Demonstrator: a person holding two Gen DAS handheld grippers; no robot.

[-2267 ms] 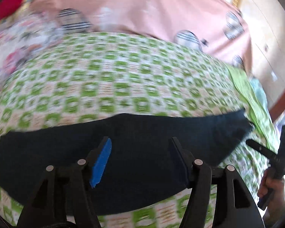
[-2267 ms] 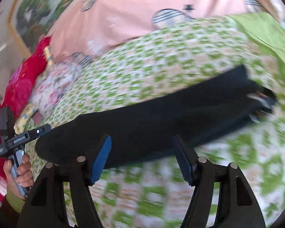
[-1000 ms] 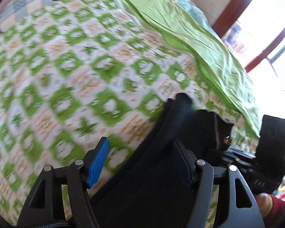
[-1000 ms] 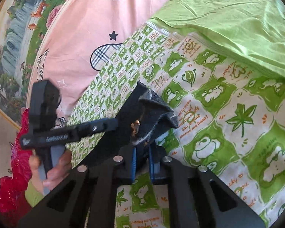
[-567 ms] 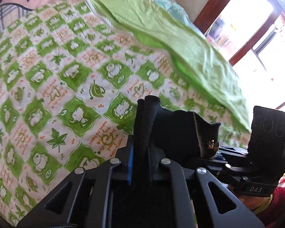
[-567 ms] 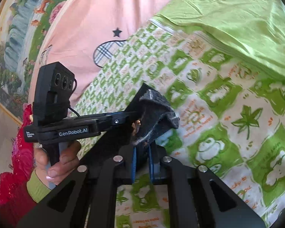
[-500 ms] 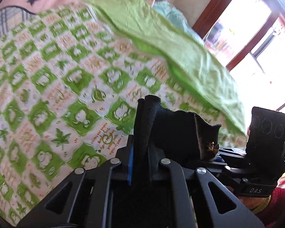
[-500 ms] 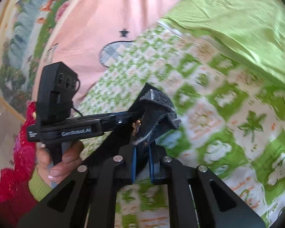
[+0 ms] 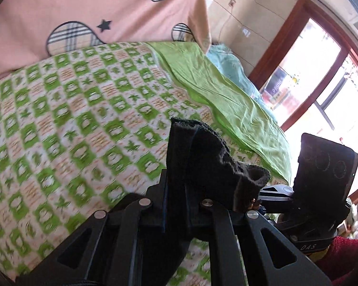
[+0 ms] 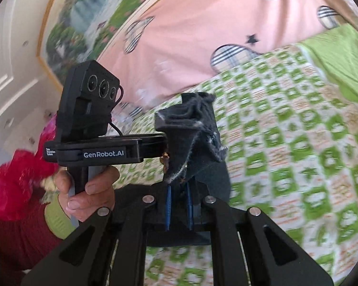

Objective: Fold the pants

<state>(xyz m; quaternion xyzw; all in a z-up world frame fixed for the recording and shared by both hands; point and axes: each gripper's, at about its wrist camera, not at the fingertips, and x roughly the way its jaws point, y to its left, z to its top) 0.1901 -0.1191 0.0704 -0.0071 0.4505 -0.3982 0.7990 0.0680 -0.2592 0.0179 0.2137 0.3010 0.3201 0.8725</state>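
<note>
You have the pants (image 9: 202,157) pinched at one end in both tools: your left hand-held gripper (image 9: 176,190) is clamped on a bunched edge of the dark cloth, its jaws having just closed on it, and your right hand-held gripper (image 10: 179,190) is clamped on the neighbouring corner, where a bit of metal hardware shows beside the fabric. The two grips sit close together, the left hand (image 10: 83,190) visible just beside the right tool. The gripped end is raised above the bed (image 9: 71,124) with its green checked sheet; the rest of the garment hangs down behind the jaws and cannot be followed in either view. This looks like the carrying part of a fold, with one end lifted to be laid over the other. The next move likely calls for sweeping both grips together across the bed at an even height, keeping the edge taut between them so the layers do not twist, then lowering until the lifted end lines up with the end lying on the sheet before letting go.
</note>
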